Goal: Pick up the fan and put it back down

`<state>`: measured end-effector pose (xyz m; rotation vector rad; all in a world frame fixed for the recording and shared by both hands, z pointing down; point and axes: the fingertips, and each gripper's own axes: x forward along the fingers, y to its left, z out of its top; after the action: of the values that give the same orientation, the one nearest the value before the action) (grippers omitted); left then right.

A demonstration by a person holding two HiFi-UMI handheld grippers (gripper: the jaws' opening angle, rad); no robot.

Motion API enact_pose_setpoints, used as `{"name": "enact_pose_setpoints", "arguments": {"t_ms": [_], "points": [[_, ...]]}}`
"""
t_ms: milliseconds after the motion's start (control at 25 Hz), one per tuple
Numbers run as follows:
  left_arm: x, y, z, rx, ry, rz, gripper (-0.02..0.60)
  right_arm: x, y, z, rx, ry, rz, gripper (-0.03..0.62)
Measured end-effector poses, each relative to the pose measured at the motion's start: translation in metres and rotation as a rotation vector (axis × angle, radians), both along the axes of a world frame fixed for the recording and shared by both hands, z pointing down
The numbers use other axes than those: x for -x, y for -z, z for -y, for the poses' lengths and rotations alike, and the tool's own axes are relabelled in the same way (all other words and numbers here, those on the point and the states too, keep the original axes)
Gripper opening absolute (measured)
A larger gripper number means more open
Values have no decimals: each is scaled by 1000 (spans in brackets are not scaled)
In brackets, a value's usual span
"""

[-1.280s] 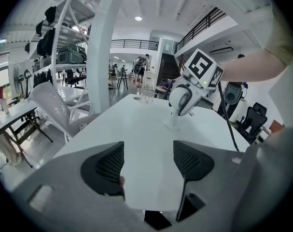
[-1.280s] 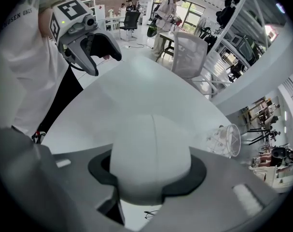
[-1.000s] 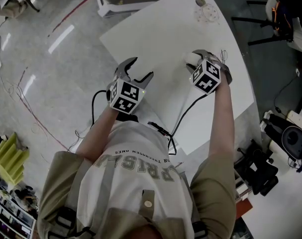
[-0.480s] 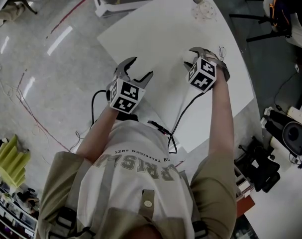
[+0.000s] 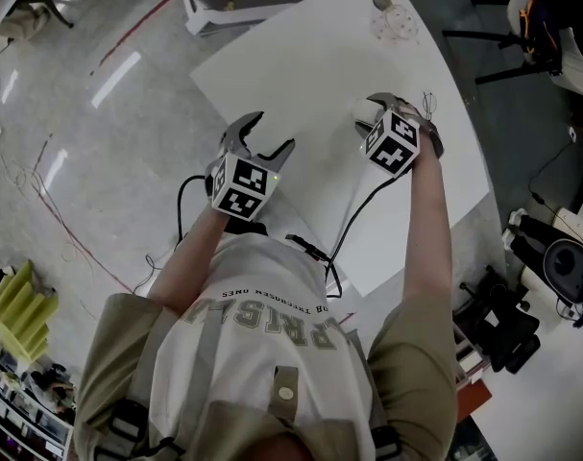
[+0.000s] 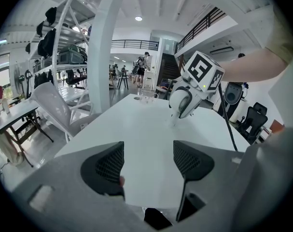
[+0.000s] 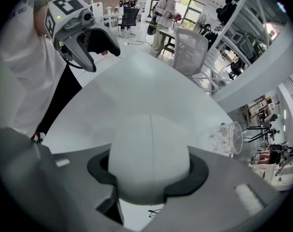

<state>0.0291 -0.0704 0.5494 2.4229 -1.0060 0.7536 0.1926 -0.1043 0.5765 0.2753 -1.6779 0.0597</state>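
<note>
A clear cup is seen on the white counter, well beyond the fan; what is in it cannot be made out. The fan is kept roughly upright, its long axis near vertical and its narrow lower end at the counter surface. Its rounded white body is enclosed from above by the right tongs, whose jaws are opening around it. The left tongs, left of the fan, are spread wide with nothing between them.

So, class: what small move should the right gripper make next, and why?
Probably open fully, then lift clear: the right gripper is opening its jaws, which hug the fan, seemingly set down on the white table.
</note>
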Motion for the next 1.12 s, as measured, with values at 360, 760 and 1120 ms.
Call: {"name": "enact_pose_setpoints", "arguments": {"t_ms": [360, 760, 1120], "points": [[0, 0, 0, 2, 0, 2, 331, -2, 11, 6, -6, -47, 38, 293], [15, 13, 8, -37, 28, -1, 332, 5, 60, 4, -145, -105, 156, 339], [32, 51, 14, -103, 90, -46, 333, 7, 122, -19, -377, -275, 360, 341]]}}
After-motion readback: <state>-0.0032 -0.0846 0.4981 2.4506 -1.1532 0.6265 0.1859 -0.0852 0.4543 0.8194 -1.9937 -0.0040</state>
